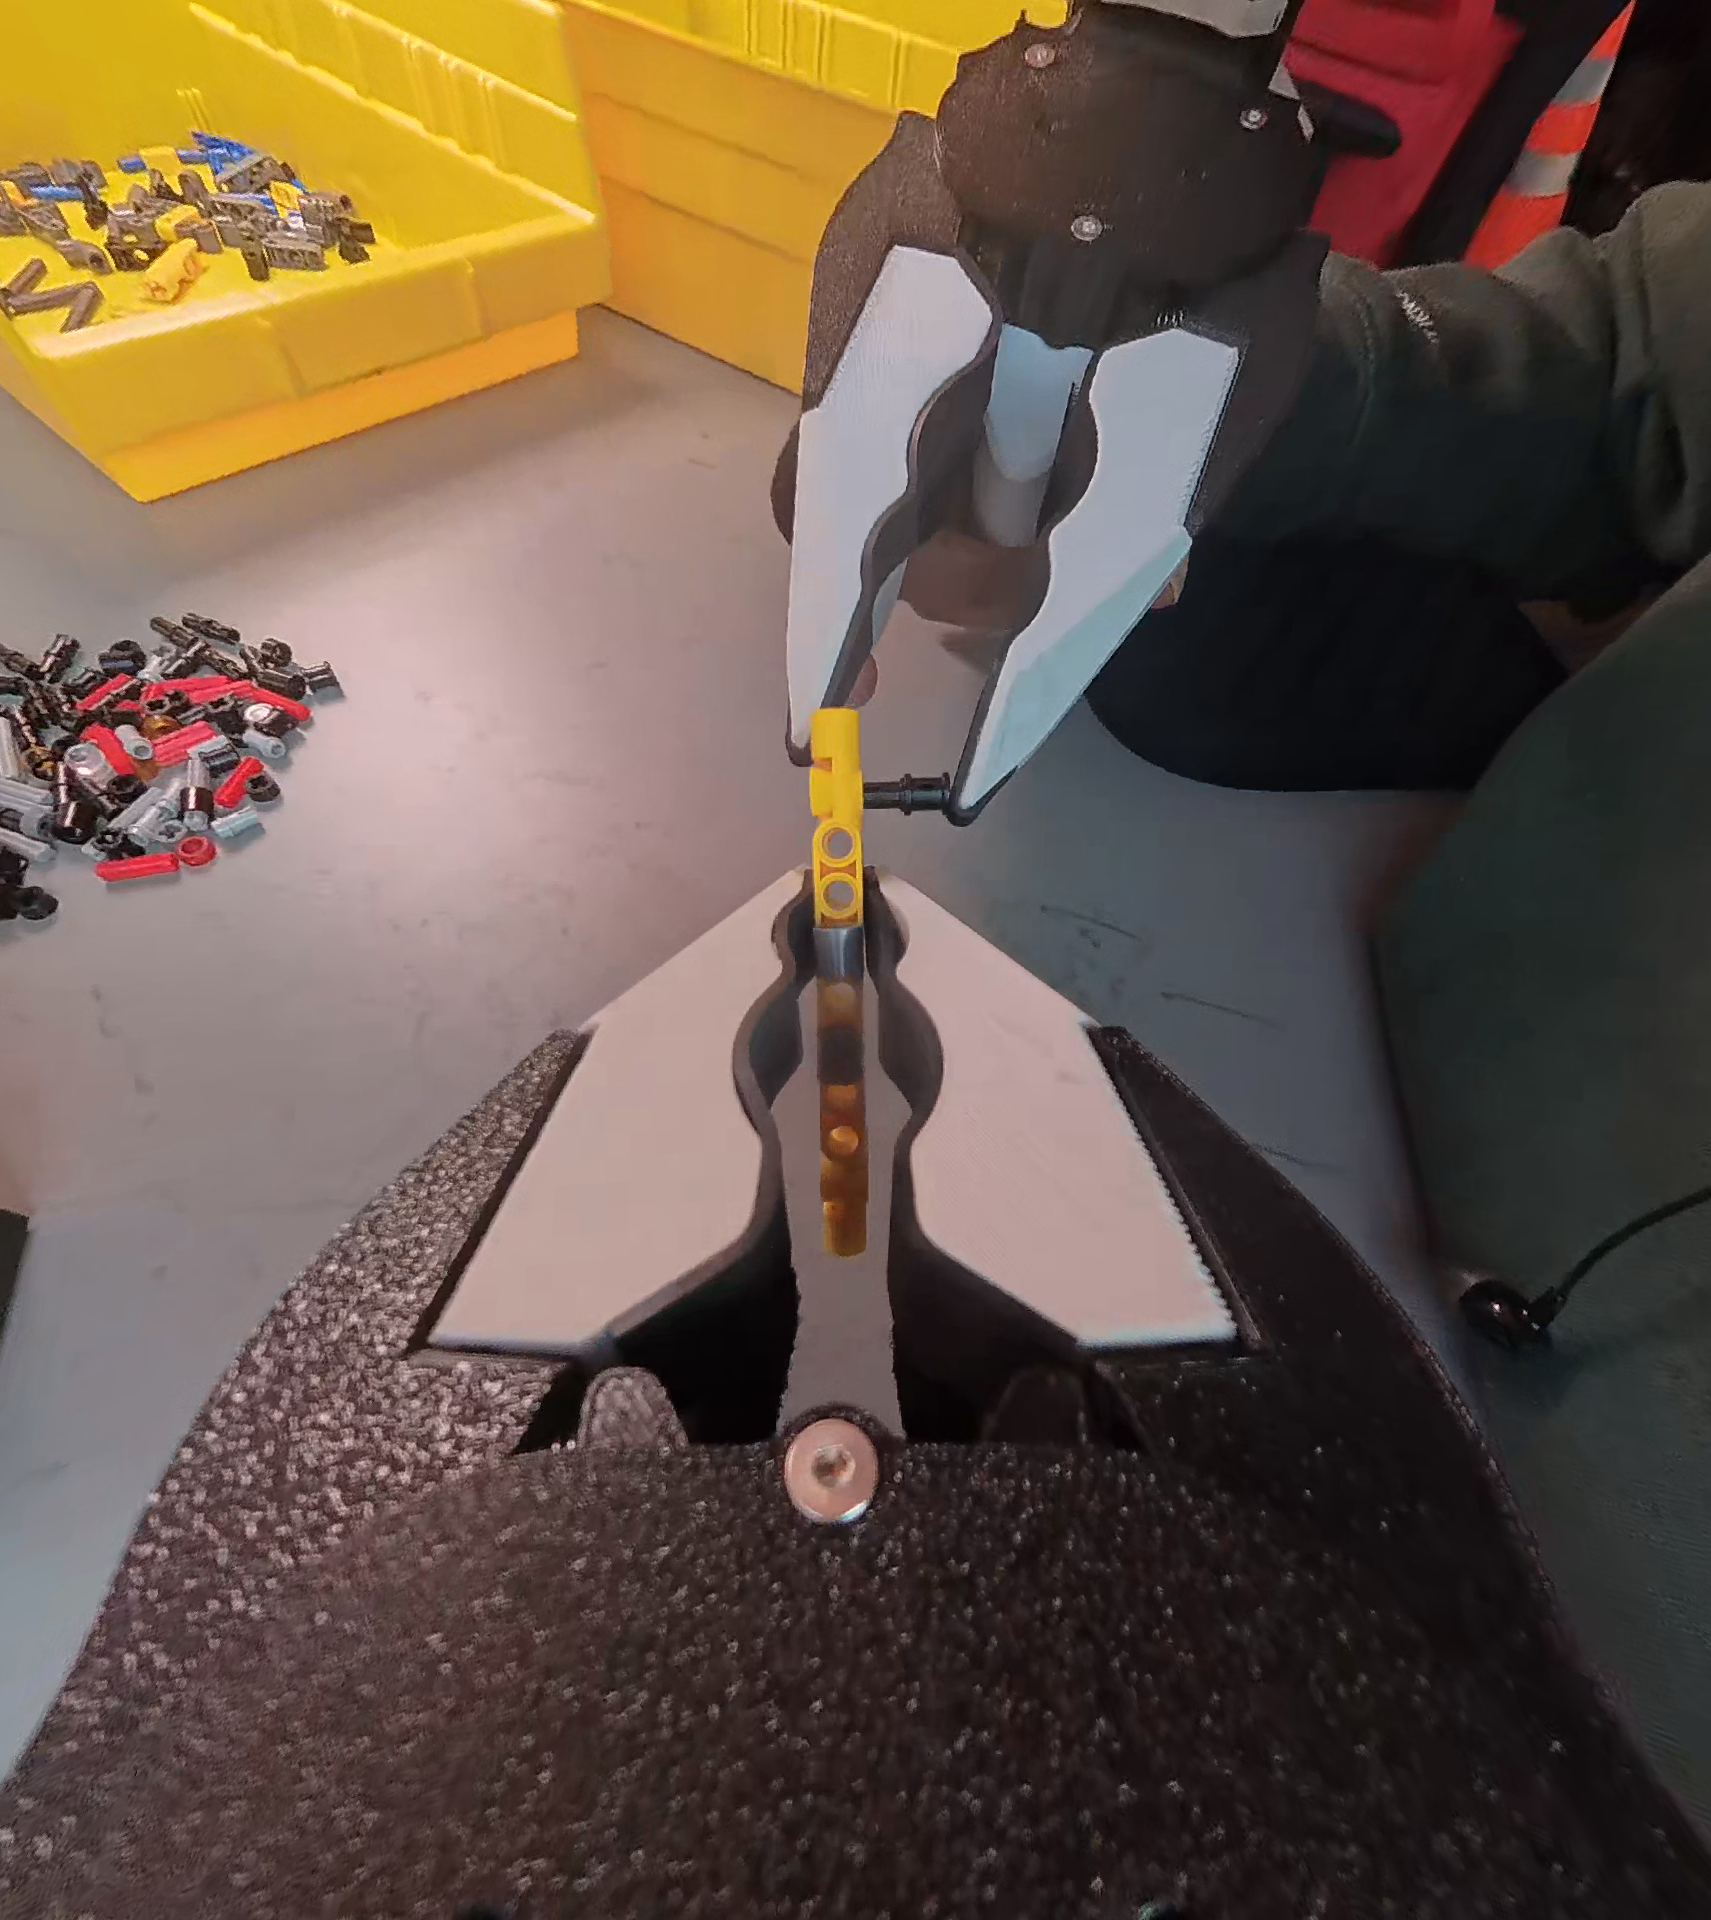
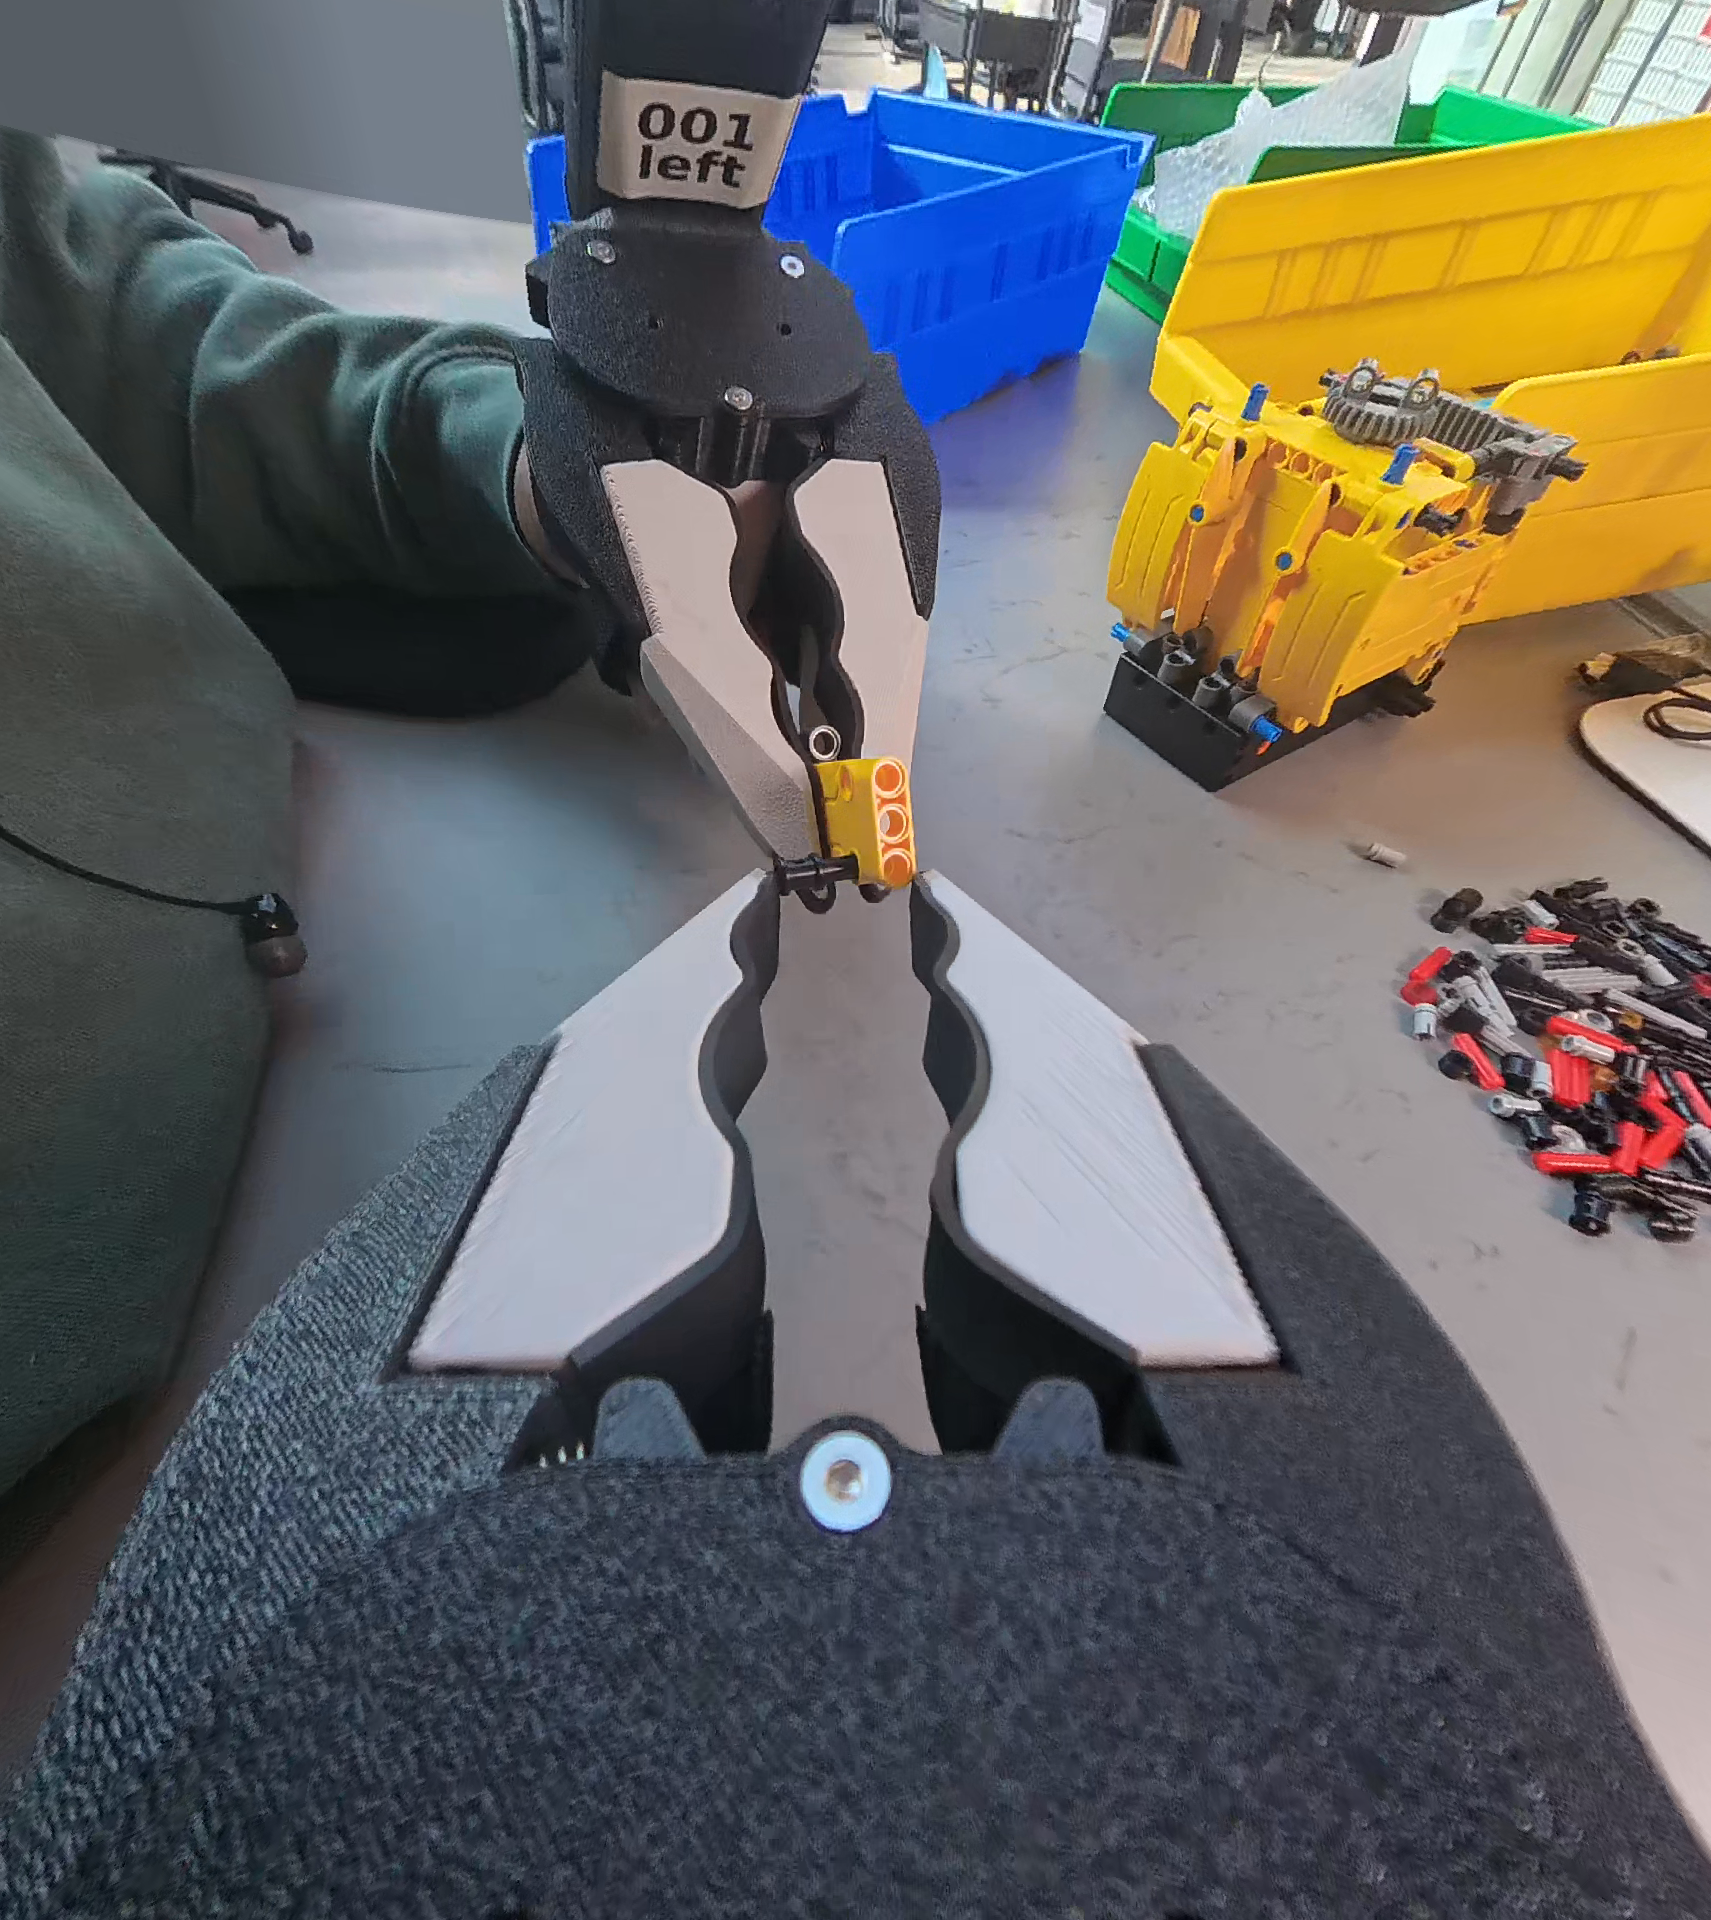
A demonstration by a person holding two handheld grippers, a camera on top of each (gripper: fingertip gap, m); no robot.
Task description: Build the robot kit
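Observation:
My left gripper (image 1: 838, 883) is shut on a yellow beam with round holes (image 1: 835, 844) and holds it edge-up above the grey table. A black pin (image 1: 908, 795) sticks sideways out of the beam near its far end. My right gripper (image 1: 877, 779) faces it with its jaws partly apart: one fingertip touches the pin's free end, the other rests against the beam's opposite side. In the right wrist view my right gripper (image 2: 840, 883) brackets the pin (image 2: 809, 871) and the beam (image 2: 877, 821), which is held by the left gripper (image 2: 846, 790).
A pile of small red, black and grey parts (image 1: 92, 758) (image 2: 1609, 1070) lies on the table. Yellow bins (image 1: 311, 343), a blue bin (image 2: 955, 229) and a green bin (image 2: 1194, 135) stand behind. A yellow brick-built model (image 2: 1318, 561) stands at right. A person's green sleeves (image 1: 1557, 395) flank the grippers. The grippers are tip to tip, or close to it. From either gripper's tips it is about 15 centimetres to the yellow brick-built model (image 2: 1318, 561).

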